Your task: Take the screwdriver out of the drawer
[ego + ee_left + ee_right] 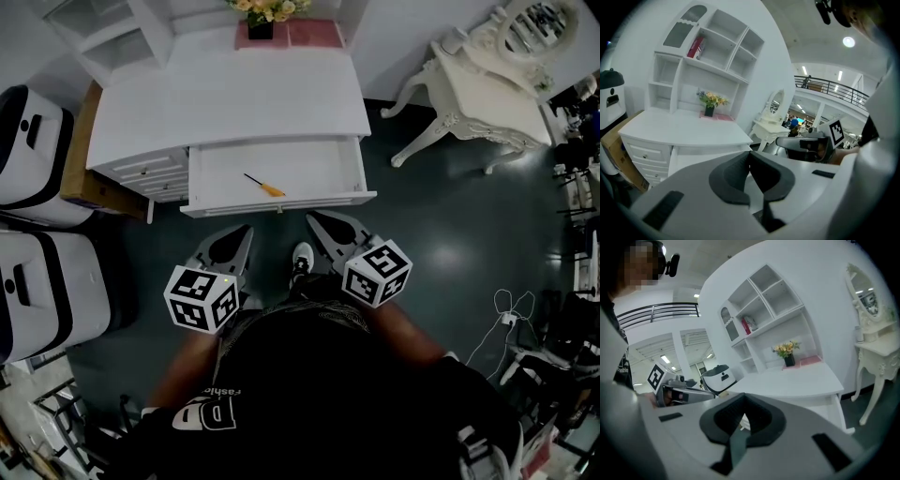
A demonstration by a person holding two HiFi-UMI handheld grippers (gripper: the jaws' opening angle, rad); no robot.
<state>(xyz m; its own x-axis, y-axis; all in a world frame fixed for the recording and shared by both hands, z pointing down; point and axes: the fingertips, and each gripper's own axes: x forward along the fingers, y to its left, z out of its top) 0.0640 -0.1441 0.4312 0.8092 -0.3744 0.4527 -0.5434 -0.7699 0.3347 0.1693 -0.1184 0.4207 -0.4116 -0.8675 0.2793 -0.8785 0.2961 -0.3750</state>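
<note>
A: Left gripper [245, 230] state?
B: Pinched closed, holding nothing.
A: Screwdriver [264, 185]?
B: Flat in open drawer [360, 169], ahead of both claws, between their tips, untouched. Orange handle end nearer right claw.
A: Right gripper [312, 218]?
B: Closed too, empty. Shirt [211, 412] lettering unreadable from here.

White desk [234, 94], drawer [319, 161] open. A screwdriver [264, 185] lies in the drawer; a flower pot [260, 28] stands on a pink mat [314, 33] at the back.
</note>
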